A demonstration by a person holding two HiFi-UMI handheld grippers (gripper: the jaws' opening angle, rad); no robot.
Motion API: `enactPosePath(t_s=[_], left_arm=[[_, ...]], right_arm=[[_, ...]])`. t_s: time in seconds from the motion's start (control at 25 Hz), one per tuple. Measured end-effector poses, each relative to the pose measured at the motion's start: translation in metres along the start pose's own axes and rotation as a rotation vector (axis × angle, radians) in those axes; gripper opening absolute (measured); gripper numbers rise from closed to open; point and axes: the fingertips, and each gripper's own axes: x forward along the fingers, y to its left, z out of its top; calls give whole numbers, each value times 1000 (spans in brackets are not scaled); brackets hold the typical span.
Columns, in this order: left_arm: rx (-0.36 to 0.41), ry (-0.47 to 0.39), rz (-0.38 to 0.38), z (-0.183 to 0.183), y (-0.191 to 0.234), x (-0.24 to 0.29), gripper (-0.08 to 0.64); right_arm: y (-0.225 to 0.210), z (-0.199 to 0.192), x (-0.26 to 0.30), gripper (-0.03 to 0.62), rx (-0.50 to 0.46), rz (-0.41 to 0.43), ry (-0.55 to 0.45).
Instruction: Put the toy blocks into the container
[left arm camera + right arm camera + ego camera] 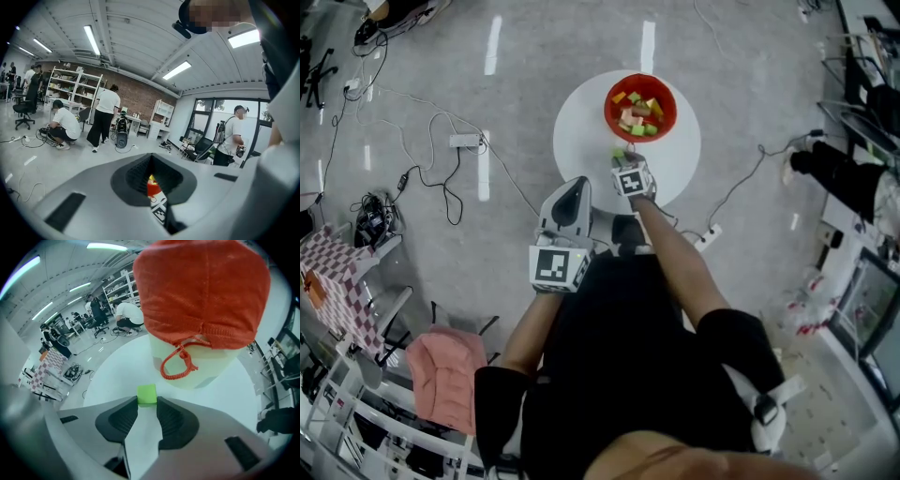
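A red container [610, 111] holding several coloured blocks stands on the round white table [579, 141]. A green block [620, 153] lies on the table just in front of it. My right gripper [624, 161] reaches over the near table edge, and in the right gripper view the green block [146, 394] sits between its fingertips, resting on the table [112, 371]; my right gripper [146, 402] is open around it. The red container [201, 301] looms close behind. My left gripper [574, 186] hangs back near my body, shut and empty [151, 161].
Cables and a power strip [464, 141] lie on the floor left of the table. A pink seat [445, 375] and a checkered cloth [337, 272] are at lower left, equipment [853, 178] at right. People [105, 117] stand in the room behind.
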Motion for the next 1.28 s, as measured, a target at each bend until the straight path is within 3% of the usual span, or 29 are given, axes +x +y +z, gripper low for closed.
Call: enactPosePath(t_s=[0.24,0.44,0.64,0.76,1.04,1.28], left_arm=[[3,-20,-13,6,-5,7,-3],[13,-30,-16,10,-10,8,-3],[20,-38,-25,10,-18,11,-3],[20,-36,-27,10,-23,10,-3],[26,-32,-16,8,-28,4,-4],[35,-32,-11,8,-23,-1,-3]], right_arm=[[19,14,-53,123,-102,36,-98],[43,63,-135,123,-170,112,-355],[16,122,-196,123,-161,32,-573],[-15,137,-189,123,-106,-26,-558],[-50,131,-142,123,-16,-68,-357],[-49,124,-142,124,3,-78,-349]])
